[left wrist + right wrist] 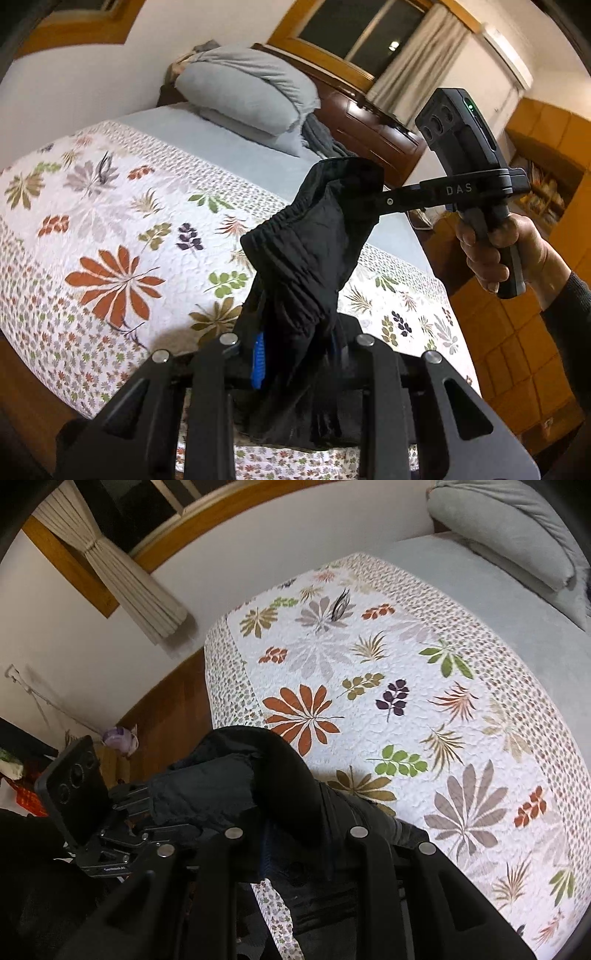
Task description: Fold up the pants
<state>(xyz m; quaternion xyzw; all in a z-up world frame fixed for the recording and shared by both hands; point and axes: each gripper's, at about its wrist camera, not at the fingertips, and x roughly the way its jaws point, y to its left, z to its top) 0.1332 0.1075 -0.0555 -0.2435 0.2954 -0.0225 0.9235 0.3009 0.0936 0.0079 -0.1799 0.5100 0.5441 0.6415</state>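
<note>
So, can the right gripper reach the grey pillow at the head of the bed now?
Probably not: the right gripper is shut on the black pants, held up over the floral quilt, away from the grey pillow.

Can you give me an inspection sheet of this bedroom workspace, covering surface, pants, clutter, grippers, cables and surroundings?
Surface: bed with white quilted leaf-print bedspread; bare grey sheet beyond it.
Job's things: black elastic-waist pants, lifted off the bed, bunched and hanging between both tools.
Clutter: grey folded pillows at the head of the bed; dark grey cloth beside them.
Grippers: left gripper jaws shut on the pants; right gripper jaws shut on the waistband, held by a hand.
Cables: thin wire on the white wall.
Surroundings: wooden headboard, beige tied curtain, dark window.
</note>
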